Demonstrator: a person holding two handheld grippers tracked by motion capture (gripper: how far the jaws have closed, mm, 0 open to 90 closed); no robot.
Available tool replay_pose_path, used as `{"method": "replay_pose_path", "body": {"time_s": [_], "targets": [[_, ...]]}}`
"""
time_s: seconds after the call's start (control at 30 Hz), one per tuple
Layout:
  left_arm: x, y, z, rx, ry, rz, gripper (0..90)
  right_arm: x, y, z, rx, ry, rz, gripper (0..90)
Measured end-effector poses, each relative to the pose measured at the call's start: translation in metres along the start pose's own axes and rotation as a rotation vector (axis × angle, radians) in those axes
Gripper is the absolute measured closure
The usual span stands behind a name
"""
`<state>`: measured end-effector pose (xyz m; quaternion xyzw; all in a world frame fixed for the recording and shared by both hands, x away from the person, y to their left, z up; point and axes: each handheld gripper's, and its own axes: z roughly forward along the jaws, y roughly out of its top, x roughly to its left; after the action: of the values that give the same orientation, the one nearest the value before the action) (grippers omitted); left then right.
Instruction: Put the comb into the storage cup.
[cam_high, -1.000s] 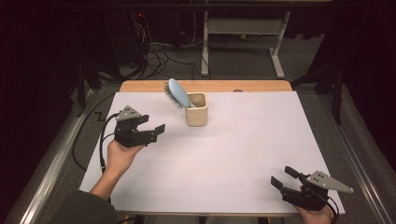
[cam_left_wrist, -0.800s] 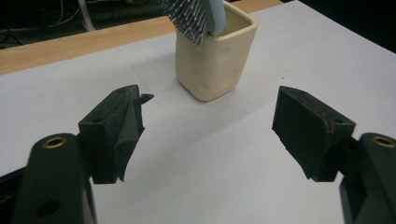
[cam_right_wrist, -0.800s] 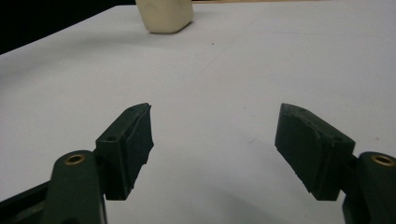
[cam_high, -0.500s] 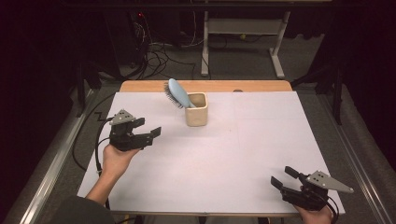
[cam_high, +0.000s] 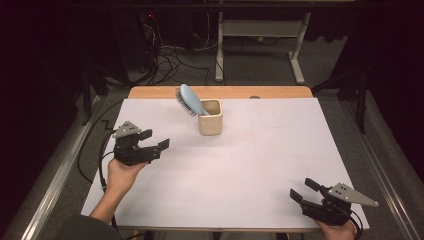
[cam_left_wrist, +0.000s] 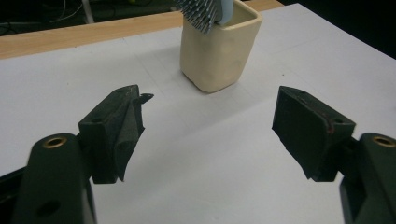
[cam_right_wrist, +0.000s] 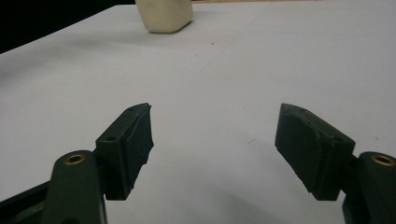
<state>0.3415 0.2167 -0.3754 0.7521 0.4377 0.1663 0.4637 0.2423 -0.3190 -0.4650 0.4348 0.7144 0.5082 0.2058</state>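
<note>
From the high view, your left gripper (cam_high: 152, 141) hangs over the left part of the white counter (cam_high: 260, 165), jaws spread with nothing between them, aimed toward the cream cup (cam_high: 210, 119) near the far edge. The blue hairbrush (cam_high: 192, 100) stands in that cup, head leaning out to the left over the rim. Your right gripper (cam_high: 302, 189) sits at the near right corner, well apart from both, jaws released and empty. The brush is top-heavy, so a nudge to the cup could tip both over.

In the left gripper view, the cup (cam_left_wrist: 219, 46) stands ahead of the jaws and the brush bristles (cam_left_wrist: 198, 8) overhang its near rim. If you come in low, a jaw is likely to strike the cup wall first and shove it away.

In the right gripper view, the cup (cam_right_wrist: 164, 15) is far off. Reaching across from here risks crossing your other hand.
</note>
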Motion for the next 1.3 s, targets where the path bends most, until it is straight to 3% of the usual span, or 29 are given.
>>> {"method": "replay_pose_path", "body": {"time_s": [1.3], "targets": [[0.010,-0.027,-0.017,-0.020,0.014,-0.059,24.8,0.000,0.000,0.000,-0.001,-0.004,-0.003,28.3]]}}
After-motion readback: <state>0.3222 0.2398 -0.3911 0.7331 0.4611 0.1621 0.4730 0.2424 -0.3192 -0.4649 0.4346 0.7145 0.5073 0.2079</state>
